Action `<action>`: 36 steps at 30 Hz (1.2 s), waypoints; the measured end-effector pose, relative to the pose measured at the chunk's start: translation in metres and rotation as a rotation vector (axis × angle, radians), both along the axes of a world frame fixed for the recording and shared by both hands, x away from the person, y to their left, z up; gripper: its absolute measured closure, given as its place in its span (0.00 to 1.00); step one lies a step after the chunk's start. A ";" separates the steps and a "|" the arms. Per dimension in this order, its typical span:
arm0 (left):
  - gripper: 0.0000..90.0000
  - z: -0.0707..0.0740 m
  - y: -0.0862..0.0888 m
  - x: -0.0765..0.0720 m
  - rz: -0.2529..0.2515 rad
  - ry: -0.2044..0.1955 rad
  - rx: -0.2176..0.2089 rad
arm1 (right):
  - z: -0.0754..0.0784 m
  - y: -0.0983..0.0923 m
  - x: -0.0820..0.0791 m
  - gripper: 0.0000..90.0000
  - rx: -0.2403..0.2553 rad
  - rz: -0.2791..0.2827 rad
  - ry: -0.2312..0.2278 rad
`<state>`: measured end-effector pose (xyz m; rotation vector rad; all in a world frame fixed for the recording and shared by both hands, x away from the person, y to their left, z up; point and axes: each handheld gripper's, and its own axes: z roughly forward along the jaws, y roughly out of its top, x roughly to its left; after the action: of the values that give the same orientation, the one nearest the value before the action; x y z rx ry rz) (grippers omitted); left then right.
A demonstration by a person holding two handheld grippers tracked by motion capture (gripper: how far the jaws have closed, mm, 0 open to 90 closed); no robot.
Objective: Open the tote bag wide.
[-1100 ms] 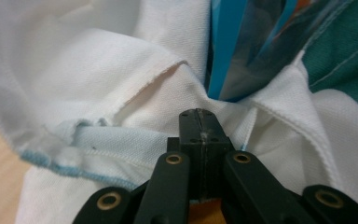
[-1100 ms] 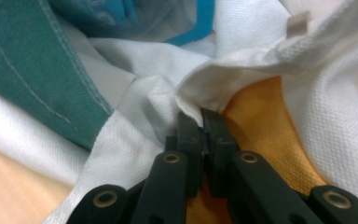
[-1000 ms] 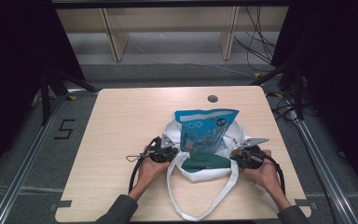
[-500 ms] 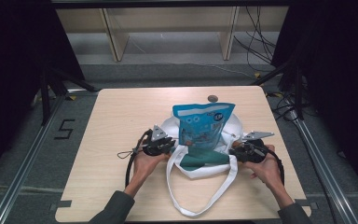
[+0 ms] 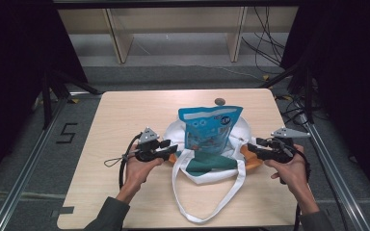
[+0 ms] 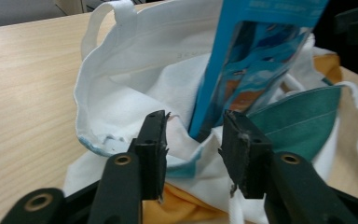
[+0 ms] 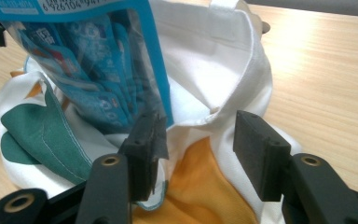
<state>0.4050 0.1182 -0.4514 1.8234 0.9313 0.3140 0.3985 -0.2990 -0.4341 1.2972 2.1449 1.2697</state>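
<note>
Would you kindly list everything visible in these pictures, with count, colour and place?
tote bag: one, white with green and orange print, slumped at table centre, handles toward the person
snack pouch: one, blue, upright in the bag's mouth
table: one, light wood
small disc: one, dark, on the table's far edge behind the pouch
shelving: pale wood, beyond the table
left tool: black, jaws just been opening, astride the bag's rim without pressing
right tool: black, likewise at the opposite rim
</note>
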 end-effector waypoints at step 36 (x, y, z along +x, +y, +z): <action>0.29 -0.023 0.036 -0.059 -0.005 0.018 0.052 | -0.003 0.001 -0.022 0.45 -0.020 0.043 -0.004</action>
<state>0.3456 0.1537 -0.4743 1.8786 0.9389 0.3221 0.3766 -0.2976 -0.4375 1.2461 2.1881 1.2629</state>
